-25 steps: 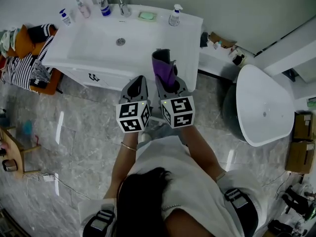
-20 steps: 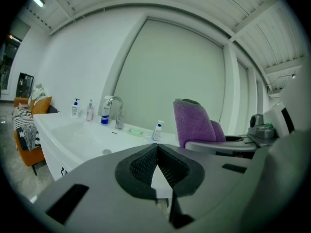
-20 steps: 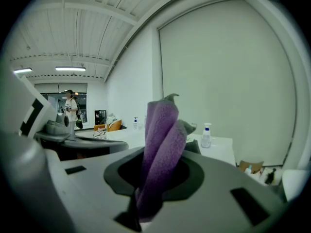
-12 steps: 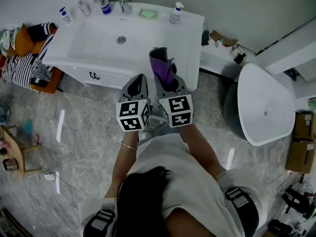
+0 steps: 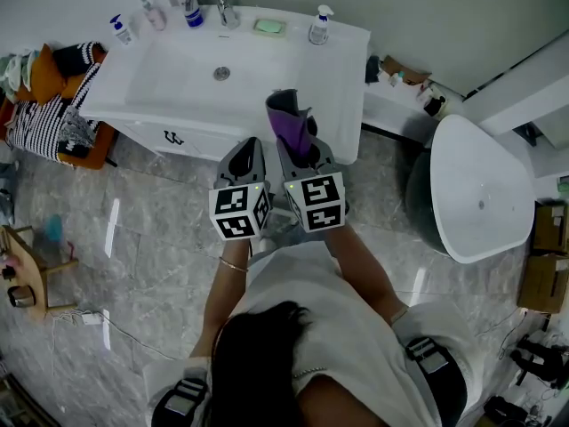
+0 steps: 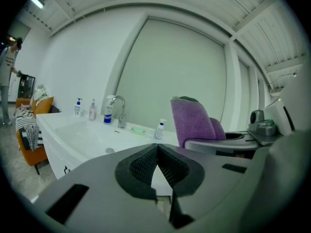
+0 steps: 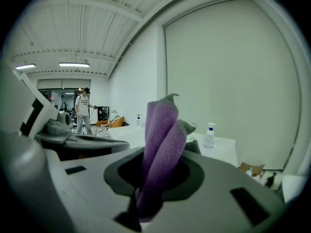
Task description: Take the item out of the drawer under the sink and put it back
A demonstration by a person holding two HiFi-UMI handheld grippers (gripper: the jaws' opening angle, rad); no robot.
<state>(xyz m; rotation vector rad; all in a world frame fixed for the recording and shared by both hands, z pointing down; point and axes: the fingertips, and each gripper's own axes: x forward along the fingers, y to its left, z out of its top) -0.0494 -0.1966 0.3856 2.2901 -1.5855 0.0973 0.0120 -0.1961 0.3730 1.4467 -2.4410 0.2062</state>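
A folded purple towel (image 5: pixel 292 124) stands upright between the jaws of my right gripper (image 5: pixel 300 149), which is shut on it; in the right gripper view the towel (image 7: pixel 163 144) fills the gap between the pads. My left gripper (image 5: pixel 250 149) sits just left of it, shut with nothing in it, and its pads meet in the left gripper view (image 6: pixel 157 149). Both grippers hover in front of the white sink cabinet (image 5: pixel 293 60), near its front right corner. The cabinet front (image 5: pixel 191 140) below the basin shows a dark handle (image 5: pixel 173 137). The drawer's inside is hidden.
A faucet (image 5: pixel 220 9), pump bottles (image 5: pixel 318 27) and a green soap dish (image 5: pixel 268 26) line the back of the sink. Striped cloth on an orange chair (image 5: pixel 49 114) is at the left, and a white oval fixture (image 5: pixel 476 189) at the right. A person (image 7: pixel 83 110) stands far off.
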